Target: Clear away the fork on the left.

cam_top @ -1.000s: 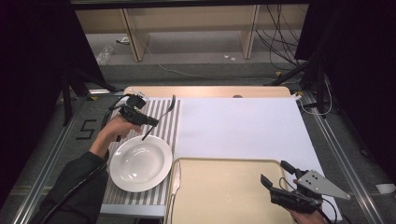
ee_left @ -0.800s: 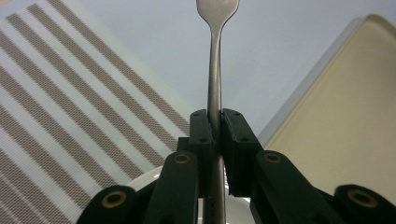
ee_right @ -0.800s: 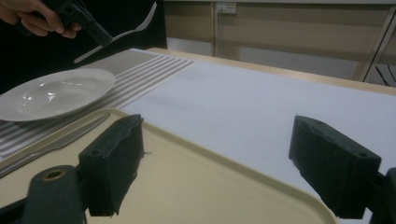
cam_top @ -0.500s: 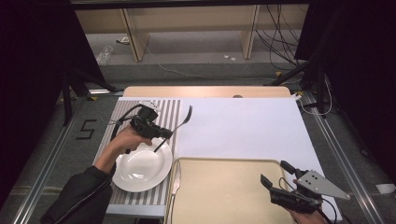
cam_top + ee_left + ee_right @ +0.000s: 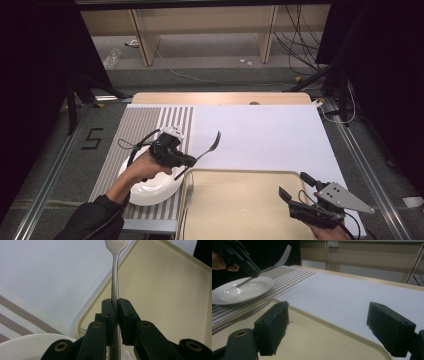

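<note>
My left gripper [image 5: 192,161] is clamped on the silver metal fork [image 5: 209,150], held over the beige plastic tray's [image 5: 240,210] near corner. Lower it level before letting go. Right gripper [image 5: 295,192] gapes empty.

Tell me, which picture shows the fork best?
The high view: the whole fork shows, held by the left gripper near the tray. The left gripper view crops its prongs; the right gripper view shows it far off.

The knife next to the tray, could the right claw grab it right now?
Probably yes. The right claw is open and holds nothing, and the knife lies uncovered beside the tray. It would have to cross over the tray, and the knife lies flat, so pinching it could be fiddly.
</note>
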`<move>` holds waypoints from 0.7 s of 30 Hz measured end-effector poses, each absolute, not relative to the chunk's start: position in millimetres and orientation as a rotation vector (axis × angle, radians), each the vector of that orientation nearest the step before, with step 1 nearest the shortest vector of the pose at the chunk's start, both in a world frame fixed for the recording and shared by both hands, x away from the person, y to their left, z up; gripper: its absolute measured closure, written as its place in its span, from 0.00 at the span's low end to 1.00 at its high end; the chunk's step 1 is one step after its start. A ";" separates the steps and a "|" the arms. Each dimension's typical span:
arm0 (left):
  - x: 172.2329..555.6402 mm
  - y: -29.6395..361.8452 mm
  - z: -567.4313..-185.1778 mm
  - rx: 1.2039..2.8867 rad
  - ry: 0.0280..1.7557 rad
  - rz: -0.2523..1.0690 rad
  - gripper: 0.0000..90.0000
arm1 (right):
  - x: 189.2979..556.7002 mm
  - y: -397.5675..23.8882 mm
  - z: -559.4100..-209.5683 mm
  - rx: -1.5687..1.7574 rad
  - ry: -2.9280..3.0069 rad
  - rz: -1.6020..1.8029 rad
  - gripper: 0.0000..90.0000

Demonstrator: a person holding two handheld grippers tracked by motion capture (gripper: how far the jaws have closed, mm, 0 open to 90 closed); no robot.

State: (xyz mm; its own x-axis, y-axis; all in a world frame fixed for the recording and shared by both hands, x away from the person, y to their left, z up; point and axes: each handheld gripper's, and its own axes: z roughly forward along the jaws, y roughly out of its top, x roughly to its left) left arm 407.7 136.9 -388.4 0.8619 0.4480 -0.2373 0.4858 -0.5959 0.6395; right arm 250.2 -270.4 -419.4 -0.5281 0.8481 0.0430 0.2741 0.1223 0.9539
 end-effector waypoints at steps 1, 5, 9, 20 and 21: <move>405.3 135.7 -389.2 2.297 0.666 -0.071 0.92 | 250.2 -270.4 -419.4 1.082 1.878 1.418 0.21; 395.9 131.6 -394.2 2.301 0.657 -0.084 0.92 | 250.1 -270.6 -419.3 1.083 1.875 1.422 0.21; 387.1 128.4 -399.2 2.312 0.642 -0.107 0.92 | 249.8 -270.7 -418.9 1.079 1.882 1.414 0.21; 364.5 119.7 -410.7 2.340 0.624 -0.154 0.92 | 249.4 -269.6 -418.3 1.077 1.876 1.424 0.21; 362.3 119.1 -411.7 2.337 0.627 -0.163 0.92 | 249.4 -269.6 -418.3 1.075 1.878 1.422 0.21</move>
State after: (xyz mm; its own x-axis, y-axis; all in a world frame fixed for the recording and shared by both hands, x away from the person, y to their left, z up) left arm 362.3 119.1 -411.7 0.8749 0.3927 -0.2834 0.4810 -0.6366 0.6028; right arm 249.4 -269.6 -418.3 -0.5323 0.8455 0.0418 0.2692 0.1223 0.9553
